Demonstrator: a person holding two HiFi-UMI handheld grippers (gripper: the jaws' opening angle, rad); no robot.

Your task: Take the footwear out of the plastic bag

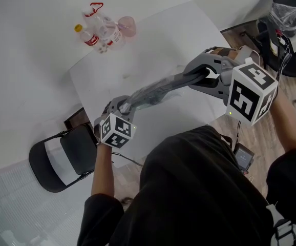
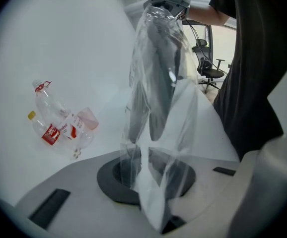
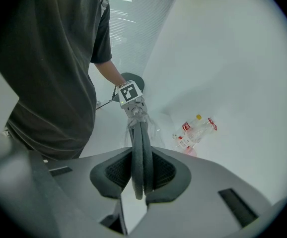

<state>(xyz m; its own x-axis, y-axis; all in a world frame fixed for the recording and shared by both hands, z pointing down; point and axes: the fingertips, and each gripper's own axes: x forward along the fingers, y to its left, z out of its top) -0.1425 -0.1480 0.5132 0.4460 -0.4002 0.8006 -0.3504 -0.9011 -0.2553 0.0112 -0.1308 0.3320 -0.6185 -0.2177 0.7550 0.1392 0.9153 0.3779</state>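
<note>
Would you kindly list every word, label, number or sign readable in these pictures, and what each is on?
No text reads clearly.
Red labels on the clear plastic bottles: too small and blurred.
Black-and-white square markers on the two white cubes: patterns, not words.
White print on the black shirt: cut off, unreadable.

Over the table [image 1: 163,35], the plastic bag [image 1: 153,92] spans between your grippers: left gripper [image 1: 123,105] on its near-left end, right gripper [image 1: 202,76] on the far-right end, with the footwear [image 3: 142,148] between its jaws. Bottles [image 1: 99,32] and cup [image 1: 127,25] sit together at the table's far-left corner. The chair [image 1: 61,158] stands to your left, off the table's near edge.
</note>
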